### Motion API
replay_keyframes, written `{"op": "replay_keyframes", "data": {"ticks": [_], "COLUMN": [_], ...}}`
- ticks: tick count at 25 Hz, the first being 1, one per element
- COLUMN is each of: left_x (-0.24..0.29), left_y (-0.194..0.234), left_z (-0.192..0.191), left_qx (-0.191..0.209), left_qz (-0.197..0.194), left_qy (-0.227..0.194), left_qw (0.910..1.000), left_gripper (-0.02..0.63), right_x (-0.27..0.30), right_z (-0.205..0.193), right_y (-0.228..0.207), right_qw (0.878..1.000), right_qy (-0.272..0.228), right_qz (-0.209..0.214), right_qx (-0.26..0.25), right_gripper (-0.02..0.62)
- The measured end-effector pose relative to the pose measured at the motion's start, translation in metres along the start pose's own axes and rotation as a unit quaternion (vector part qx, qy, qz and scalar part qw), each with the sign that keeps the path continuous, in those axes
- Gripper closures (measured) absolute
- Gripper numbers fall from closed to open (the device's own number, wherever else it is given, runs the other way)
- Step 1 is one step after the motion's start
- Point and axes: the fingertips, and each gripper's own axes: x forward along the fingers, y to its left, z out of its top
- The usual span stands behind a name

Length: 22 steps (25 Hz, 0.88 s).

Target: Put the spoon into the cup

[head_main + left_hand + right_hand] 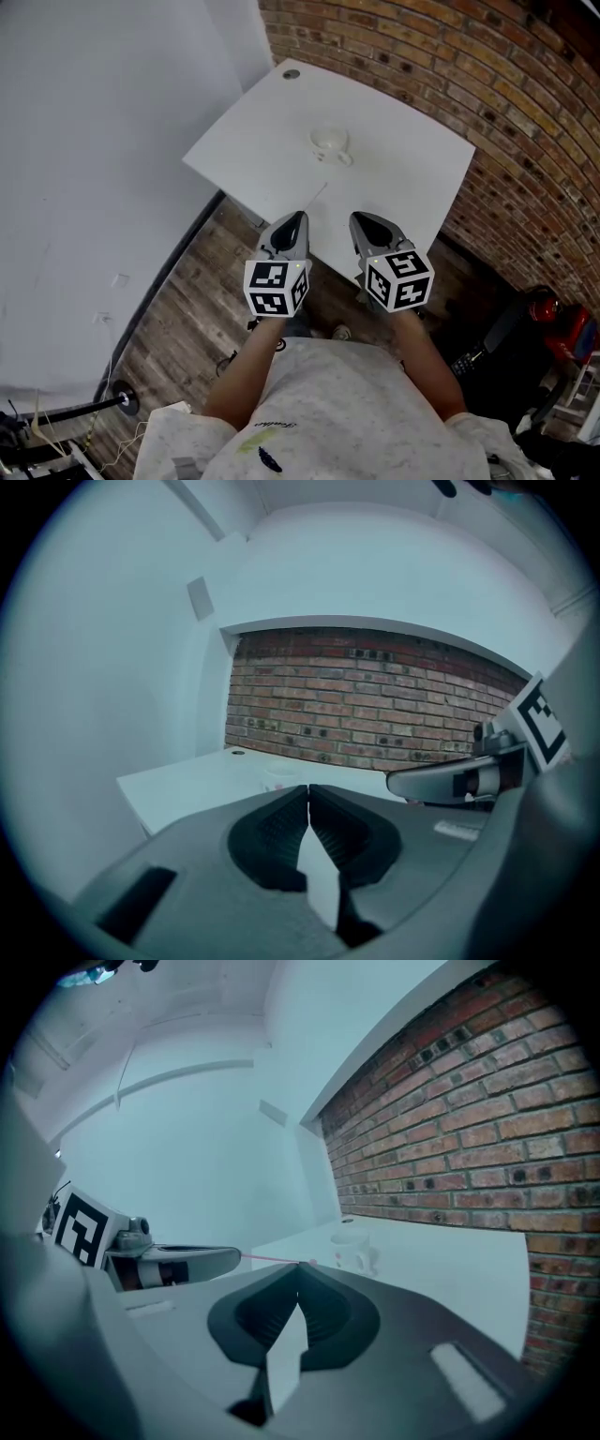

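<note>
Head view, left tool point(297, 219) and right tool point(360, 219) clenched empty, table point(412, 169) edge below, cup point(330, 143) beyond

White cup point(330, 143), white table point(412, 173), red-brown brick wall point(525, 112).

Left gripper point(297, 217): held beside the right gripper point(362, 218), the two side by side and apart, both pointing forward, away from the body. Left jaws: together, tips touching along the centre line, as read in the left gripper view. Right jaws: likewise together, tips meeting, per the right gripper view. Left marker cube point(276, 287) and right marker cube point(399, 278) sit at the rear of each gripper. Left forearm point(246, 370) and right forearm point(427, 361): bare, extended forward, converging slightly toward the grippers
</note>
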Motion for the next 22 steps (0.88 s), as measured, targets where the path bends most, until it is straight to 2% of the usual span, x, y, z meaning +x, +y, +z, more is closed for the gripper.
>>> {"op": "replay_keyframes", "data": {"ticks": [6, 22], "left_x": [0.029, 0.124], "left_y": [0.021, 0.069], "left_z": [0.007, 0.031], "left_qx": [0.002, 0.021], "left_qz": [-0.018, -0.096], "left_qy": [0.001, 0.022], "left_qw": [0.9998, 0.995], "left_gripper": [0.603, 0.603], "right_x": [0.029, 0.108], "right_z": [0.007, 0.04], "right_y": [-0.01, -0.052], "right_qw": [1.0, 0.996], "right_qy": [0.001, -0.012], "right_qz": [-0.017, -0.09], "right_qx": [0.001, 0.022], "right_gripper": [0.586, 0.586]}}
